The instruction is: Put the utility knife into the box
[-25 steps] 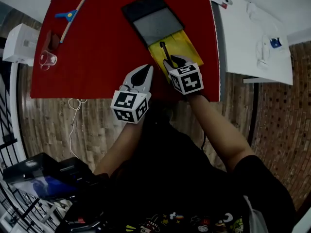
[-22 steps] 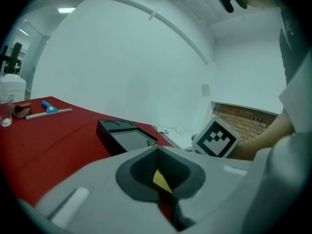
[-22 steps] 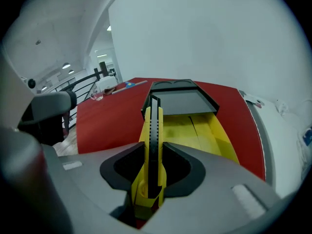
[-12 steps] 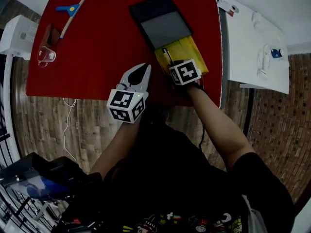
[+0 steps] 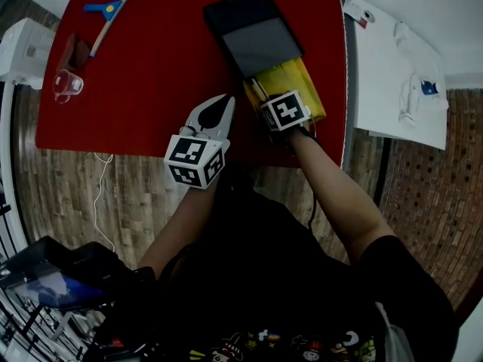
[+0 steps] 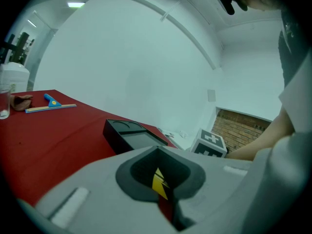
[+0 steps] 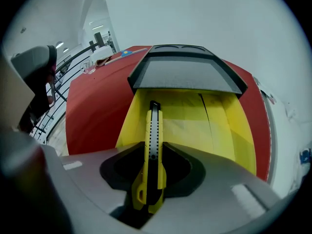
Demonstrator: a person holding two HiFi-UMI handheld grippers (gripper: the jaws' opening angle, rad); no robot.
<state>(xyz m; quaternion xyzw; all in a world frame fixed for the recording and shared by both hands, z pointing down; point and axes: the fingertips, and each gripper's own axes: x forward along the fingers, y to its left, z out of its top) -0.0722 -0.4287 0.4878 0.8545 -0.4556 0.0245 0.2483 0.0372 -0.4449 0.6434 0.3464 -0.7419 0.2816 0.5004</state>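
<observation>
A yellow utility knife (image 7: 152,145) with a black slider stands between the jaws of my right gripper (image 7: 151,182), which is shut on it. The knife's tip points over the yellow tray of the box (image 7: 214,126), which slides out of a black sleeve (image 7: 183,74). In the head view my right gripper (image 5: 272,98) hovers over the near end of the yellow tray (image 5: 302,78), the knife (image 5: 259,89) sticking out ahead. My left gripper (image 5: 223,102) hangs shut and empty over the red table's front edge, left of the box. Its closed jaws fill the left gripper view (image 6: 168,206).
The red table (image 5: 151,74) carries a blue-handled tool (image 5: 109,10) and a clear cup (image 5: 64,85) at its far left. A white table (image 5: 392,59) with small items adjoins on the right. A white box (image 5: 19,51) stands left of the table.
My right gripper has moved forward with the knife, further over the yellow tray. The left gripper has stayed near the front edge.
</observation>
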